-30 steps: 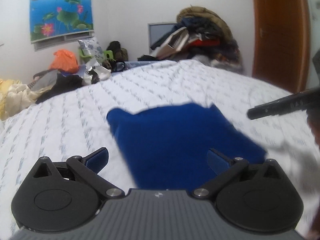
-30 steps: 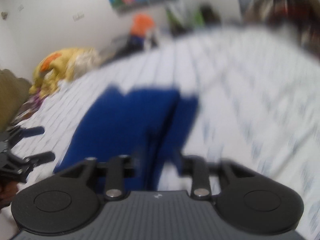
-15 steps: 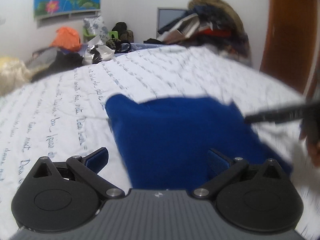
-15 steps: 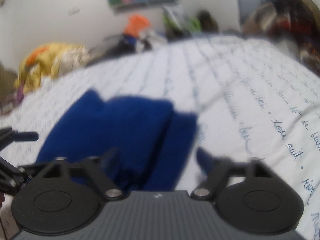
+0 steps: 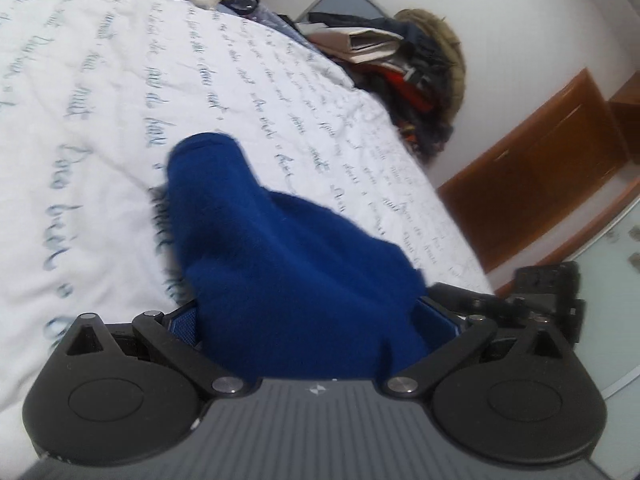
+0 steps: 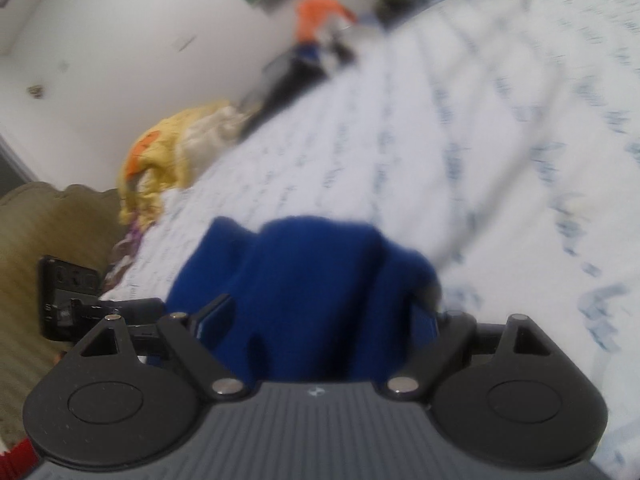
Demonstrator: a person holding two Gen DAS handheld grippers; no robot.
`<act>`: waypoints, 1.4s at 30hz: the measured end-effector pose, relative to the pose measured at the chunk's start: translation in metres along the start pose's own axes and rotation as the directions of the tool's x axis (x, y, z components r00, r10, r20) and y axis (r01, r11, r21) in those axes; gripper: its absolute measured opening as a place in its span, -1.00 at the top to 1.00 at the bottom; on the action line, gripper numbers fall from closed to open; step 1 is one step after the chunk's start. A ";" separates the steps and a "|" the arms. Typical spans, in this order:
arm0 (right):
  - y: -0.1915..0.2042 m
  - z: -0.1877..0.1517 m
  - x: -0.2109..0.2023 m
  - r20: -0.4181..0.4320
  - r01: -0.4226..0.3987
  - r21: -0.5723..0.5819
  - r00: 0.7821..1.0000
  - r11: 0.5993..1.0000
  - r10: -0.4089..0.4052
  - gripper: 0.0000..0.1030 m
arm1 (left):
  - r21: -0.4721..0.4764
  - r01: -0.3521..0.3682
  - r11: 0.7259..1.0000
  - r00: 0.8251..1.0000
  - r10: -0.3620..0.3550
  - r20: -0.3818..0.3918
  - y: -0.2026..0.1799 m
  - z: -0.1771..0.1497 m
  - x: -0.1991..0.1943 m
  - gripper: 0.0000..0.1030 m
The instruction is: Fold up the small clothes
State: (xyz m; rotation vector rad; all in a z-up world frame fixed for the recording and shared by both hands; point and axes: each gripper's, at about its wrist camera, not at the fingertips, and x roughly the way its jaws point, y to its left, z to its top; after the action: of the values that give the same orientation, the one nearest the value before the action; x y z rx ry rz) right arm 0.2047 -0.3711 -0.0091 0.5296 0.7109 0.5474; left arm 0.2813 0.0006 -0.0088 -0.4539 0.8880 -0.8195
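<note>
— Since a second ago the cloth (image 5: 288, 264) has bunched up from flat on the bed (image 5: 100, 80); where now?
— Between both grippers: left gripper (image 5: 308, 320) and right gripper (image 6: 316, 320) each stand spread, cloth filling the gap, grip unclear
</note>
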 end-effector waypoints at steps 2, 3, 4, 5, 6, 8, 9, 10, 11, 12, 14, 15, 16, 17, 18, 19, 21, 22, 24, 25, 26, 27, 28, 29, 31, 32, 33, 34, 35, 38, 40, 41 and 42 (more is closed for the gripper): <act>-0.001 0.007 0.010 0.001 -0.033 0.006 0.999 0.999 0.033 -0.72 | -0.031 0.035 0.999 0.999 -0.035 0.014 0.005 0.005 0.008 -1.00; -0.003 0.010 0.016 -0.001 -0.042 0.018 0.999 0.999 0.042 -0.66 | -0.050 0.054 0.997 0.998 -0.054 0.020 0.007 0.008 0.013 -1.00; -0.005 0.013 0.021 0.005 -0.049 0.026 0.999 0.998 0.049 -0.54 | -0.067 0.070 0.995 0.997 -0.068 0.027 0.009 0.011 0.016 -0.97; -0.006 0.016 0.027 0.006 -0.053 0.033 0.999 0.998 0.053 -0.47 | -0.072 0.072 0.995 0.997 -0.069 0.039 0.010 0.014 0.019 -0.96; -0.007 0.019 0.032 0.002 -0.049 0.042 0.999 0.998 0.049 -0.26 | -0.074 0.065 0.995 0.997 -0.062 0.043 0.010 0.018 0.023 -0.95; -0.007 0.023 0.042 -0.012 -0.015 0.045 1.000 0.999 0.015 0.25 | -0.067 0.038 0.997 0.999 -0.035 0.040 0.008 0.025 0.031 -0.64; -0.007 0.023 0.045 -0.019 0.005 0.037 1.000 0.999 -0.005 0.54 | -0.057 0.017 0.998 0.999 -0.015 0.036 0.006 0.027 0.033 -0.49; -0.005 0.023 0.046 -0.016 0.014 0.025 1.000 1.000 -0.013 0.57 | -0.046 -0.011 0.999 1.000 0.012 0.023 0.005 0.029 0.038 -0.07; -0.001 0.021 0.045 -0.011 0.027 0.003 1.000 1.000 -0.027 0.60 | -0.031 -0.042 0.999 0.999 0.042 0.012 0.004 0.030 0.041 0.51; 0.003 0.019 0.042 -0.003 0.044 -0.027 0.999 0.999 -0.044 0.65 | -0.009 -0.075 0.997 0.997 0.075 0.008 0.002 0.030 0.042 0.65; 0.012 0.014 0.035 0.022 0.067 -0.085 0.998 0.994 -0.065 0.70 | 0.024 -0.097 0.995 0.994 0.095 0.051 -0.002 0.024 0.036 0.65; 0.017 0.012 0.031 0.038 0.069 -0.108 0.997 0.992 -0.066 0.72 | 0.052 -0.106 0.993 0.992 0.101 0.080 -0.008 0.020 0.032 0.66; 0.022 0.011 0.026 0.056 0.070 -0.130 0.996 0.989 -0.063 0.73 | 0.086 -0.119 0.989 0.988 0.109 0.105 -0.014 0.017 0.025 0.66; 0.028 0.010 0.022 0.075 0.067 -0.155 0.996 0.986 -0.056 0.74 | 0.122 -0.139 0.983 0.984 0.123 0.129 -0.021 0.015 0.020 0.66; 0.034 0.013 0.018 0.095 0.067 -0.177 0.994 0.982 -0.050 0.74 | 0.156 -0.155 0.976 0.980 0.132 0.151 -0.029 0.016 0.016 0.66; 0.039 0.017 0.016 0.111 0.067 -0.193 0.993 0.979 -0.046 0.75 | 0.184 -0.169 0.968 0.975 0.137 0.173 -0.035 0.018 0.012 0.66; 0.048 0.028 0.016 0.142 0.084 -0.220 0.988 0.972 -0.053 0.77 | 0.230 -0.213 0.950 0.965 0.168 0.201 -0.044 0.027 0.011 0.65; 0.052 0.035 0.018 0.158 0.102 -0.239 0.985 0.966 -0.065 0.77 | 0.242 -0.247 0.938 0.957 0.196 0.214 -0.046 0.034 0.013 0.65; 0.055 0.048 0.029 0.179 0.137 -0.254 0.979 0.957 -0.092 0.77 | 0.274 -0.309 0.911 0.940 0.248 0.235 -0.050 0.044 0.023 0.65; 0.053 0.054 0.036 0.183 0.148 -0.246 0.978 0.958 -0.105 0.77 | 0.295 -0.343 0.892 0.929 0.275 0.248 -0.051 0.049 0.028 0.63; 0.051 0.060 0.044 0.183 0.164 -0.238 0.976 0.957 -0.122 0.77 | 0.311 -0.383 0.870 0.915 0.310 0.259 -0.051 0.053 0.034 0.62; 0.048 0.064 0.054 0.181 0.192 -0.234 0.972 0.953 -0.152 0.77 | 0.320 -0.410 0.854 0.905 0.339 0.256 -0.049 0.055 0.040 0.61; 0.045 0.067 0.064 0.175 0.221 -0.234 0.967 0.947 -0.183 0.77 | 0.324 -0.432 0.842 0.898 0.368 0.239 -0.043 0.059 0.046 0.54; 0.042 0.069 0.074 0.163 0.250 -0.238 0.963 0.939 -0.215 0.77 | 0.322 -0.468 0.823 0.882 0.411 0.230 -0.040 0.061 0.053 0.35; 0.037 0.066 0.089 0.128 0.308 -0.261 0.951 0.915 -0.283 0.70 | 0.308 -0.541 0.783 0.840 0.484 0.244 -0.035 0.059 0.052 0.06; 0.037 0.065 0.094 0.110 0.338 -0.271 0.941 0.901 -0.320 0.63 | 0.292 -0.569 0.769 0.820 0.508 0.262 -0.035 0.058 0.046 -0.35; 0.037 0.062 0.093 0.111 0.371 -0.277 0.929 0.887 -0.353 0.41 | 0.268 -0.585 0.765 0.807 0.519 0.281 -0.035 0.056 0.038 -0.58; 0.038 0.058 0.086 0.132 0.398 -0.276 0.917 0.875 -0.376 0.06 | 0.242 -0.595 0.766 0.796 0.520 0.310 -0.037 0.053 0.028 -0.90; 0.039 0.054 0.076 0.161 0.417 -0.271 0.908 0.867 -0.387 -0.13 | 0.226 -0.605 0.763 0.783 0.521 0.339 -0.041 0.049 0.017 -0.94; 0.051 0.035 0.038 0.240 0.448 -0.262 0.888 0.855 -0.392 -0.36 | 0.224 -0.649 0.727 0.748 0.557 0.361 -0.057 0.028 -0.007 -0.96; 0.062 0.015 0.019 0.232 0.437 -0.260 0.894 0.861 -0.383 -0.36 | 0.215 -0.715 0.666 0.691 0.627 0.359 -0.067 0.007 -0.014 -0.96; 0.068 0.003 0.012 0.222 0.425 -0.261 0.900 0.867 -0.375 -0.36 | 0.207 -0.725 0.657 0.681 0.639 0.357 -0.071 -0.006 -0.017 -0.96; 0.073 -0.010 0.007 0.212 0.417 -0.269 0.905 0.868 -0.369 -0.37 | 0.203 -0.724 0.660 0.683 0.641 0.351 -0.074 -0.019 -0.021 -0.97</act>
State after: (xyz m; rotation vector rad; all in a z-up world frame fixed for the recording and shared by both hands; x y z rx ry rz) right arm 0.1811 -0.3101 0.0265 0.1204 0.5511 0.2199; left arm 0.2256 -0.0291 0.0393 0.1006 0.5898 -0.1713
